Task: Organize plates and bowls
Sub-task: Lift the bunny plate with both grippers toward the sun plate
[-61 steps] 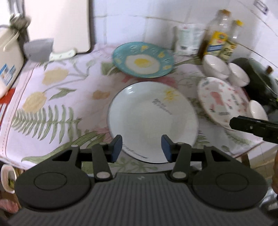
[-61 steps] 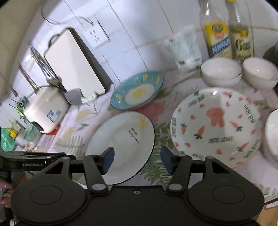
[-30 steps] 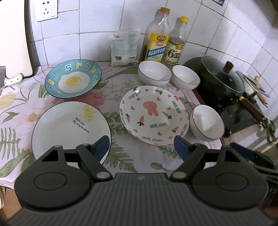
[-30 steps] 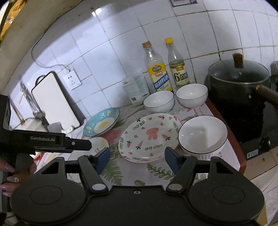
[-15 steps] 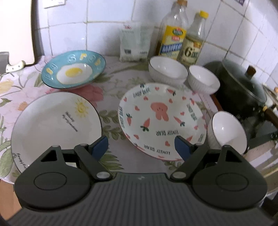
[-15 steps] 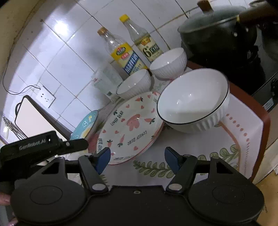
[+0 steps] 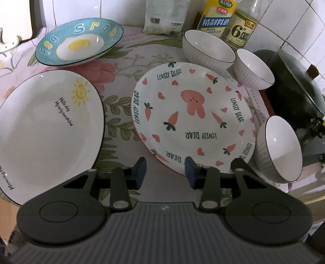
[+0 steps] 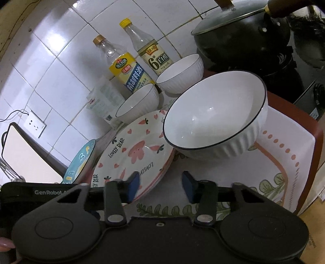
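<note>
On the flowered tablecloth (image 7: 121, 95), the left wrist view runs from a broad white plate with a small sun and script (image 7: 48, 130) at the far left, with a blue plate painted like a fried egg (image 7: 79, 41) behind it, to the pink rabbit-and-carrot plate (image 7: 193, 115) in the middle; none of the three is stacked on another, so the sorting looks barely begun. The left gripper (image 7: 165, 172) hangs just over the near rim of the rabbit plate, its blue-padded fingers (image 7: 140, 172) parted moderately and holding nothing, which reads as lining up on that rim. All the crockery is glazed and glossy, the plates shallow with thin dark or pink edge lines. Further right stand three white bowls with ribbed outsides and dark rims: two at the back (image 7: 209, 50) (image 7: 254, 68) near the bottles (image 7: 229, 18) (probably cooking wine and vinegar), and one nearer (image 7: 278, 148) at the cloth's right edge beside the dark lidded pot (image 7: 294, 85). In the right wrist view that near bowl (image 8: 215, 115) fills the centre, just touching or overlapping the rabbit plate's rim (image 8: 134, 154); I cannot tell which. The right gripper (image 8: 160, 187) sits low before it, fingers (image 8: 187, 187) apart and empty, seemingly aimed at the bowl's near wall.
</note>
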`<state>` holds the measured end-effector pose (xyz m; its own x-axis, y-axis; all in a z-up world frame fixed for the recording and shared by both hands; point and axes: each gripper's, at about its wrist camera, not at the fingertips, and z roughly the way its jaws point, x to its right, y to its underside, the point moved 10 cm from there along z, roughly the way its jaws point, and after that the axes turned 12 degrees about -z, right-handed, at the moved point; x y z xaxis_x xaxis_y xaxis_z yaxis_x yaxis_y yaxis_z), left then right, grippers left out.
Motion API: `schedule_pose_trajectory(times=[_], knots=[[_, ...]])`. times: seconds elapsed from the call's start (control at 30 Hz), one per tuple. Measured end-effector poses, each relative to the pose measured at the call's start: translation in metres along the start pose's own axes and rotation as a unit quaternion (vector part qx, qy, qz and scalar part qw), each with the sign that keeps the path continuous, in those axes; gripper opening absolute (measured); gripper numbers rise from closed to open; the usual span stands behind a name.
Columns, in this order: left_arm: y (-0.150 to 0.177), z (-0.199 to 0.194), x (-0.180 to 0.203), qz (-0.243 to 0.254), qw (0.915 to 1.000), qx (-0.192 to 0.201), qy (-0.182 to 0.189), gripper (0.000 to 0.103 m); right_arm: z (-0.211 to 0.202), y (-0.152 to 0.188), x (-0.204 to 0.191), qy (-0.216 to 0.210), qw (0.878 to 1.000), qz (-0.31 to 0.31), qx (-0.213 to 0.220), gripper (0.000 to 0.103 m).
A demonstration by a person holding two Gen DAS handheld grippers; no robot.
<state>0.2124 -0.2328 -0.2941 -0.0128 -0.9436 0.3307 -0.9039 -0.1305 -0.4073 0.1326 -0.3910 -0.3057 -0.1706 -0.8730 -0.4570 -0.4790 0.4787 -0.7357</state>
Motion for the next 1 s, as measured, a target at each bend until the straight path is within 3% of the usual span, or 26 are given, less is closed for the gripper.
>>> schedule_pose_trajectory(times=[0.07,0.13,0.57,0.73,0.8,0.83,1.0], knots=[[-0.001,0.004,0.002,-0.010,0.9999,-0.008,0.002,0.031,0.001,-0.001,0.000,0.003,1.000,0.003,0.003,0.029],[-0.001,0.008,0.003,-0.023,0.9996,-0.013,0.005,0.028,0.003,-0.003,0.001,0.008,1.000,0.006,0.003,0.027],[-0.011,0.025,-0.008,-0.081,0.9960,-0.030,0.020,0.024,0.023,-0.003,0.002,0.037,0.998,0.041,-0.017,0.029],[-0.012,0.027,-0.008,-0.080,0.9963,-0.025,0.019,0.025,0.030,-0.008,0.003,0.057,0.997,0.048,-0.001,0.028],[-0.011,0.026,-0.007,-0.075,0.9969,-0.017,0.016,0.026,0.032,-0.008,0.002,0.056,0.998,0.034,-0.002,0.026],[-0.010,0.026,-0.006,-0.069,0.9974,-0.013,0.014,0.026,0.032,-0.008,0.002,0.063,0.998,0.023,-0.006,0.019],[-0.010,0.022,-0.004,-0.045,0.9990,-0.001,0.004,0.026,0.030,-0.009,-0.002,0.065,0.998,-0.013,-0.023,0.019]])
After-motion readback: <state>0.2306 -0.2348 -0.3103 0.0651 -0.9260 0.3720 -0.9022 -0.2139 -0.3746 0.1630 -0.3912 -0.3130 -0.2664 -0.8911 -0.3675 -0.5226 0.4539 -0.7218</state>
